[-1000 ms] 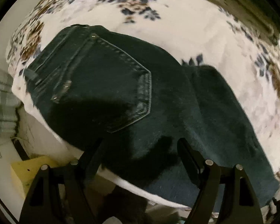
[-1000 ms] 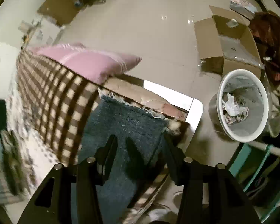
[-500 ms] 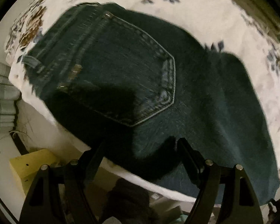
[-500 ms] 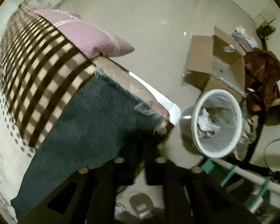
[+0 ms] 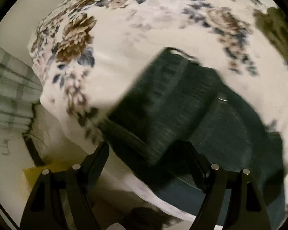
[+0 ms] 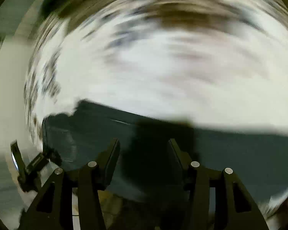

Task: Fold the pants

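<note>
Dark blue denim pants [image 5: 182, 103] lie on a white floral bedsheet [image 5: 124, 28], with one part folded over the rest near the bed's front edge. My left gripper [image 5: 146, 149] is open, its fingers straddling the near edge of the folded denim, empty. In the right wrist view, heavily blurred, the pants [image 6: 182, 134] fill the lower part. My right gripper [image 6: 144, 147] is open just over the denim, holding nothing. The left gripper [image 6: 28, 164] shows at the lower left of that view.
The bed's front edge [image 5: 136, 180] runs just ahead of the left gripper. A green plaid cloth [image 5: 7, 88] hangs at the left, and a yellow box [image 5: 40, 172] sits on the floor below. The sheet [image 6: 163, 67] stretches beyond the pants.
The pants' leg end has been brought over onto the upper part, hiding the back pocket. My right gripper was shut on the hem half a second ago, swung to face the bed, and now stands open.
</note>
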Action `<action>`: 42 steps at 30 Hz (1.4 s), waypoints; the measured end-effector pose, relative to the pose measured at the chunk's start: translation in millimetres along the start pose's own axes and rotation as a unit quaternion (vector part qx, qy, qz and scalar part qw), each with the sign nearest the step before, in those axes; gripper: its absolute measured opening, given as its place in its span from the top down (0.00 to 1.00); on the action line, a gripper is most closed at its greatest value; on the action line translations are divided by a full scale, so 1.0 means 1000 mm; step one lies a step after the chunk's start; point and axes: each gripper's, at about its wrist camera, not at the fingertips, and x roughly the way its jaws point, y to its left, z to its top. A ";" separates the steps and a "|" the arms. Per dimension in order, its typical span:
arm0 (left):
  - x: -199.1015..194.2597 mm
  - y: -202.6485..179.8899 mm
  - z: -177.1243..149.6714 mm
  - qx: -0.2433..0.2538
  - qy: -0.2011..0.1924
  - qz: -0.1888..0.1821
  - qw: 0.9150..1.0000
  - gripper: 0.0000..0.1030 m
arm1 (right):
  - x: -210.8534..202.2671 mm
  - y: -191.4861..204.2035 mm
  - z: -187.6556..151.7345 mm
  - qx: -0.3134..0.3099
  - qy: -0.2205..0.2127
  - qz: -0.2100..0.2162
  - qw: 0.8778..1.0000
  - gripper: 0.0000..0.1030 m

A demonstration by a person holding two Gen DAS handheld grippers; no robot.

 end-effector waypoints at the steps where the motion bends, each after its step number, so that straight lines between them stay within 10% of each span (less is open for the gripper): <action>1: 0.013 0.005 0.002 0.009 0.012 0.014 1.000 0.24 | 0.023 0.031 0.015 -0.032 0.015 -0.001 0.999 0.48; 6: 0.041 0.030 -0.003 -0.006 0.039 -0.031 0.999 0.12 | 0.088 0.100 0.052 -0.122 0.068 -0.038 0.989 0.48; 9: 0.044 0.036 -0.005 -0.011 0.044 -0.041 0.998 0.11 | 0.096 0.114 0.047 -0.156 0.072 -0.042 0.984 0.97; 17: 0.053 0.050 -0.002 -0.009 0.054 -0.064 0.996 0.04 | 0.060 0.101 0.057 -0.121 0.009 -0.054 0.991 0.99; 20: 0.047 0.052 -0.001 -0.002 0.058 -0.057 0.997 0.04 | 0.079 0.093 0.066 -0.107 0.051 -0.056 0.991 0.96; 24: 0.010 0.047 -0.001 0.019 0.034 -0.059 0.998 0.04 | 0.044 0.052 0.077 -0.008 0.023 0.011 1.000 0.51; 31: -0.042 -0.039 -0.018 0.113 0.009 -0.109 0.988 0.04 | -0.054 -0.082 -0.003 0.179 -0.041 0.020 0.983 0.46; 42: -0.023 -0.256 -0.060 0.312 -0.024 -0.097 0.945 0.04 | -0.041 -0.127 -0.035 0.000 -0.026 -0.158 0.987 0.46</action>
